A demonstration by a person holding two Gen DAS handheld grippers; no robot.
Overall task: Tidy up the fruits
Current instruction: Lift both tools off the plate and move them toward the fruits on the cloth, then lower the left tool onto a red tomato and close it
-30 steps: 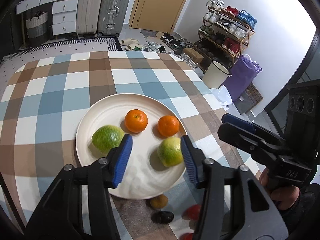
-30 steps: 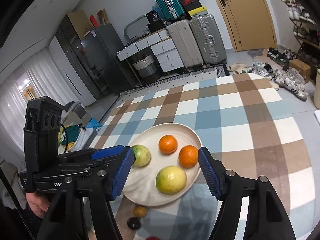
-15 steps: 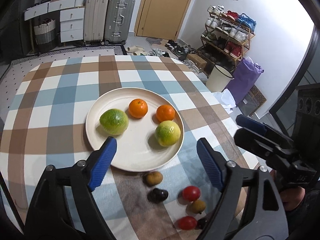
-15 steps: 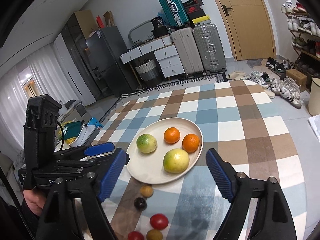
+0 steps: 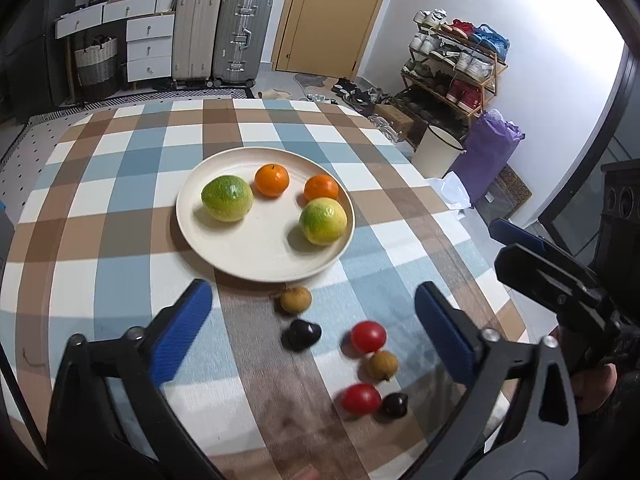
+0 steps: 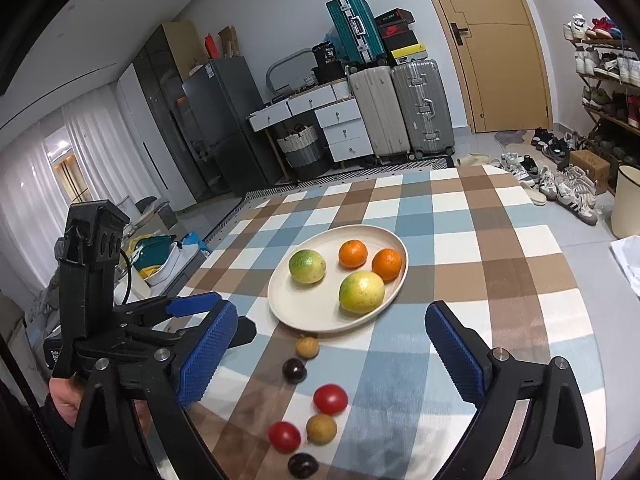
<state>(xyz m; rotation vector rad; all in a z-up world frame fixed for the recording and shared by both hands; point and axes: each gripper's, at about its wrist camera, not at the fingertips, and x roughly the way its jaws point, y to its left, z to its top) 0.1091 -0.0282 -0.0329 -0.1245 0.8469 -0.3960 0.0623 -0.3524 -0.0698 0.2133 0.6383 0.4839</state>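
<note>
A: Legible markings, right wrist view?
B: One item: the number "38" on a small dark box (image 6: 329, 55) standing on the drawer unit (image 6: 320, 114) beside the suitcases.
A: Shoe boxes above?
B: Logos only, no readable lettering.
A: Left wrist view?
B: Nothing legible.

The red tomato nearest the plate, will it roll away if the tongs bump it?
Probably yes. The red tomato looks round and smooth, and it sits loose on the flat checked tablecloth with nothing around it to stop it. Its shiny skin may slip between hard pads, and it is likely soft, so a gentle squeeze seems wiser.
</note>
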